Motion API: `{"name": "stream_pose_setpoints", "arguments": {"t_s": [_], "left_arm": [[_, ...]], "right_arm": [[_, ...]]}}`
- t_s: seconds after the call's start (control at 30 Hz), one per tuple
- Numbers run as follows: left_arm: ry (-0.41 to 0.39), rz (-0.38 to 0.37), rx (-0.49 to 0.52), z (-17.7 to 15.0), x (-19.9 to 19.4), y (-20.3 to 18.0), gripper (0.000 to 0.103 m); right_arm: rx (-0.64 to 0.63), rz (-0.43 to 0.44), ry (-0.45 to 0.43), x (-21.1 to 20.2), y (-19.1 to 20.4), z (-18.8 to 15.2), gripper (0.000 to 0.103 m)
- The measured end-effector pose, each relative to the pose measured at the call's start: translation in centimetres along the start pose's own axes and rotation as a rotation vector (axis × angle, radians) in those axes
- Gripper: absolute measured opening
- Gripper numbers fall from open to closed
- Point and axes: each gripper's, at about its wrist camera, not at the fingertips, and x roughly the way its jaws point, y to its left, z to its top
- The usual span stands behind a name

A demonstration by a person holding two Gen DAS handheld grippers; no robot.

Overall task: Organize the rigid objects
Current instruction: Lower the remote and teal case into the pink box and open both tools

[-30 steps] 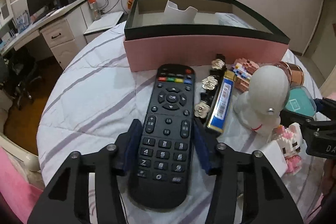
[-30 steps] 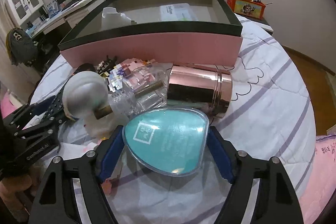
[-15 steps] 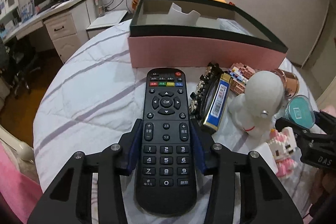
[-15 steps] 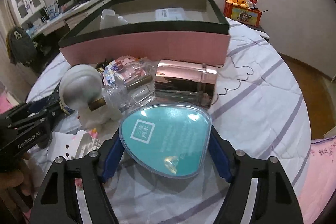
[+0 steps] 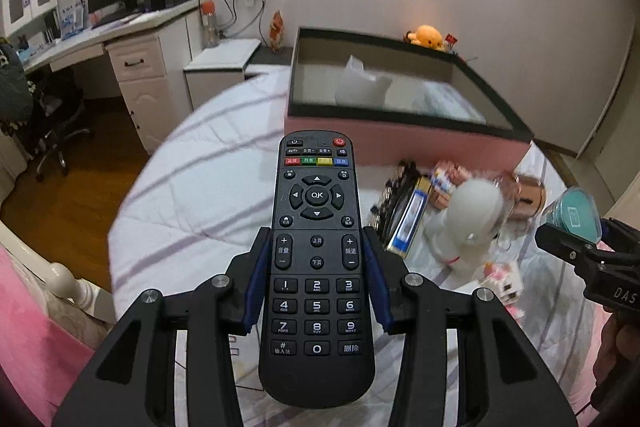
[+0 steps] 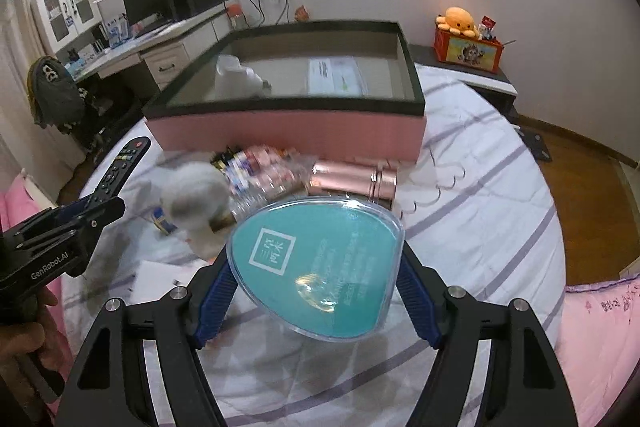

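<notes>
Left wrist view: left tool (image 5: pixel 317 279) pinches a black remote control (image 5: pixel 317 255) by its long sides, blue pads (image 5: pixel 256 283) flat against the edges near the number keys. Remote is lifted clear of the bed (image 5: pixel 192 195), power button end pointing away toward the box. Pink storage box with dark rim (image 5: pixel 400 135) sits on the striped bedspread beyond; inside it a white crumpled item (image 5: pixel 362 87) and a pale flat packet, blurred. In front of the box lies a loose pile: a blue-and-gold flat bar (image 5: pixel 408 223), a dark strip with ornaments (image 5: pixel 394 187), a white figurine (image 5: pixel 468 223), a rose-gold cylinder (image 5: pixel 528 195), a small pink-white block figure (image 5: pixel 504 281). At right edge the right tool (image 5: pixel 580 231) carries a teal container, up off the bed.

Right wrist view: right tool (image 6: pixel 316 267) grips a teal heart-shaped container with clear rim (image 6: pixel 316 263), blue pads pressing both sides; container is raised above the bed (image 6: pixel 480 211). Beyond it the rose-gold cylinder (image 6: pixel 354 179) lies on its side just in front of the pink storage box (image 6: pixel 288 131). White figurine (image 6: pixel 196 199) and a clear bottle, blurred, sit to the left. Box holds the white item (image 6: pixel 240 79) and a flat pale packet (image 6: pixel 336 75). Left tool (image 6: pixel 96 203) at far left holds the remote (image 6: pixel 120 167), tilted up.
</notes>
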Motion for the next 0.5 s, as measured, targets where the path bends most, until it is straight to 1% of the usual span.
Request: {"name": "stream_pose_setpoints", "arguments": {"t_s": [0.17,0.27,0.5], "left_arm": [[-0.037,-0.006,0.008,1.6,-1.5,-0.2,0.044],[-0.058,-0.021,0.016,3.3,-2.0,-0.8,0.044],[-0.114,-0.054,0.028,8.6,-1.2,-2.8,0.044]], "right_arm": [[-0.005,0.026,-0.041,-1.6,0.4,1.5,0.075],[-0.018,0.034,-0.071,-2.0,0.7,3.3,0.075],[-0.041,0.032,-0.129,-0.6,0.6,9.1,0.075]]}}
